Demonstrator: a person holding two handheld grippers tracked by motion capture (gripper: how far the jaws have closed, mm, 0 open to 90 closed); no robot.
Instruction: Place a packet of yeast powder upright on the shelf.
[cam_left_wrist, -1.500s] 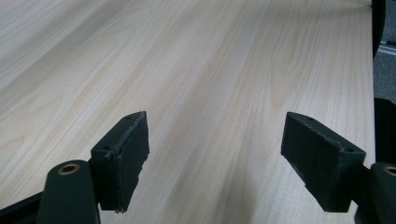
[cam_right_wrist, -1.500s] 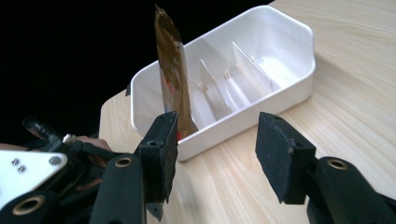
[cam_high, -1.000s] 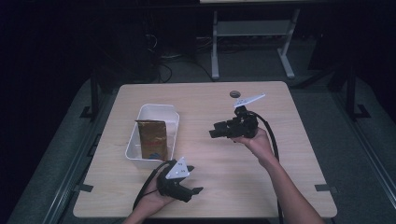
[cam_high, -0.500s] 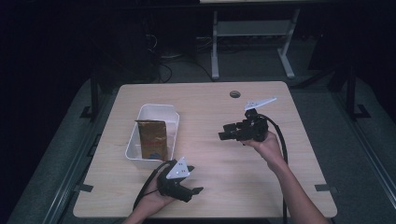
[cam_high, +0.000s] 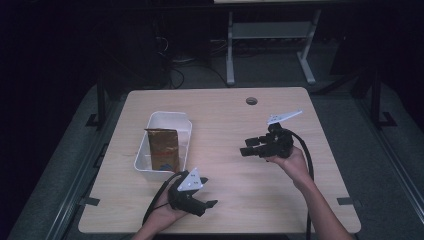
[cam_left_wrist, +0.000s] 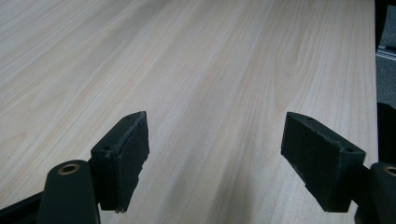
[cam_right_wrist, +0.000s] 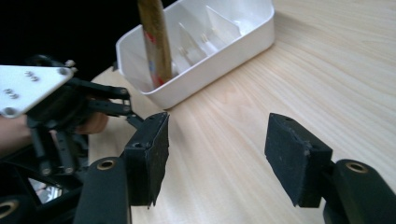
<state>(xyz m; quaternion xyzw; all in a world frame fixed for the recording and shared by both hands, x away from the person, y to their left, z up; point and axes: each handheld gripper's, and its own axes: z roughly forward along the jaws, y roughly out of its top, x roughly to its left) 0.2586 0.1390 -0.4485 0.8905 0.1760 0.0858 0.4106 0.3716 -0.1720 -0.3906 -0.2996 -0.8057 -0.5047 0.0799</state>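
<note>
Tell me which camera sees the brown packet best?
The high view: the brown packet shows whole there, standing in the white tray. The right gripper view catches it edge-on as a thin strip with its top cut off. The left gripper view looks across bare table.

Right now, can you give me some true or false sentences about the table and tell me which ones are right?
1. A brown packet stands in the white tub. True.
2. The right gripper holds the packet. False: its fingers are apart with nothing between them, over bare table.
3. The left gripper is open. True.
4. The tub sits to the right of both grippers in the high view. False: it is at the left of the table.
5. The tub has dividers inside. True.
</note>
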